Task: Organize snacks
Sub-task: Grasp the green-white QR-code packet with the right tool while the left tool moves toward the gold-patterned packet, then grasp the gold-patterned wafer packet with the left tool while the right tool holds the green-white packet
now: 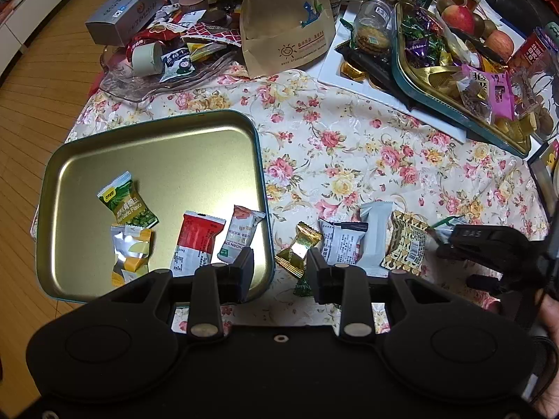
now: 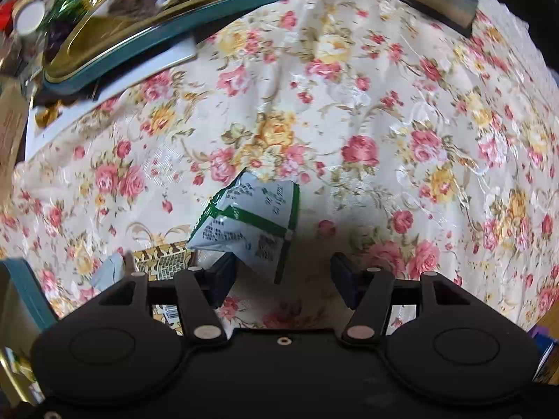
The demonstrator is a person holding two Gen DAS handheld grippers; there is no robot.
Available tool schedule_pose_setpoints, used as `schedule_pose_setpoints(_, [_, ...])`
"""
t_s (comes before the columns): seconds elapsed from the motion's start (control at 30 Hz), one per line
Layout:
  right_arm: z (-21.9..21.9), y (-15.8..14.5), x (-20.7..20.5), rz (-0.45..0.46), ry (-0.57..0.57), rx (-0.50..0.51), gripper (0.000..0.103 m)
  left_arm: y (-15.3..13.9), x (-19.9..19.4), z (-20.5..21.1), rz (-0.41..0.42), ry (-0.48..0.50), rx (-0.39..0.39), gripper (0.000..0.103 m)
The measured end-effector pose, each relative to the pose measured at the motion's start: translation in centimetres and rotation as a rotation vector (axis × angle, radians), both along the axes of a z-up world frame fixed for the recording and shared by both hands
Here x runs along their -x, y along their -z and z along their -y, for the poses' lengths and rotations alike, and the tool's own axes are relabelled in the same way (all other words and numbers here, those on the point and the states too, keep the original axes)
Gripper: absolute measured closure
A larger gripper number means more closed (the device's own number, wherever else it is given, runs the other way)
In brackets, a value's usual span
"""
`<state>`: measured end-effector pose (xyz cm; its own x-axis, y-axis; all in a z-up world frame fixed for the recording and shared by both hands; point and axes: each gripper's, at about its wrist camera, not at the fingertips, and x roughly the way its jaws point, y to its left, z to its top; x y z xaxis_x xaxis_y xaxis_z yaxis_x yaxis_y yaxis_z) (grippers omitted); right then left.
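We are seeing the right tool [image 2: 283, 279] standing released, jaws wide, grasping nothing, its left finger [image 2: 223, 279] just beside the white-and-green packet [image 2: 255, 223] lying on the floral worktop [image 2: 384, 104]. The packet's lower corner is running down between the jaws. The left tool [image 1: 279, 272] is hanging released above the gold candy [image 1: 298, 248], beside the tin tray [image 1: 157, 146]; a green wrapper beneath stays mostly hidden.

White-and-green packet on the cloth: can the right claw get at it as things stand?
Probably yes. The right claw is open just above the white-and-green packet, which lies on the floral tablecloth uncovered; the gold patterned packet alongside only borders it.
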<state>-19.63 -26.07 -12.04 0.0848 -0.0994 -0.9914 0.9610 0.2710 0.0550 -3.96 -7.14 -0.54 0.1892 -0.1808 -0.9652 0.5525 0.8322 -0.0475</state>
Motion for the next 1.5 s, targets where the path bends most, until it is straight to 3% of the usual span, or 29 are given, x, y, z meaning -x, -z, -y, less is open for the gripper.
schedule_pose_setpoints(0.23, [1.7,-2.4,1.3,0.156,0.039,0.035,0.038,-0.4,0.1,0.3,-0.009,-0.002,0.022,0.061])
schedule_pose_setpoints(0.37, [2.0,-3.0,0.4,0.136,-0.017,0.088,0.037,-0.2,0.2,0.5,-0.022,0.001,0.025,0.061])
schedule_pose_setpoints(0.7, [1.7,0.1,-1.9,0.053,-0.038,0.059,0.036,-0.1,0.2,0.4,-0.035,-0.002,0.027,0.061])
schedule_pose_setpoints(0.8, [1.3,0.1,-2.1,0.024,-0.062,0.084,0.042,-0.1,0.1,0.4,-0.038,-0.002,0.030,0.061])
schedule_pose_setpoints(0.9, [0.9,-0.3,-2.1,0.002,-0.081,0.103,0.077,-0.1,0.1,0.4,-0.036,-0.003,0.029,0.061])
schedule_pose_setpoints(1.13, [1.1,-1.3,-0.5,0.018,-0.086,0.067,0.081,0.5,0.4,1.1,-0.031,0.009,0.003,0.061])
schedule_pose_setpoints(1.5, [1.5,-5.1,2.8,0.071,-0.130,0.053,0.082,1.4,1.6,4.6,-0.061,0.034,0.041,0.062])
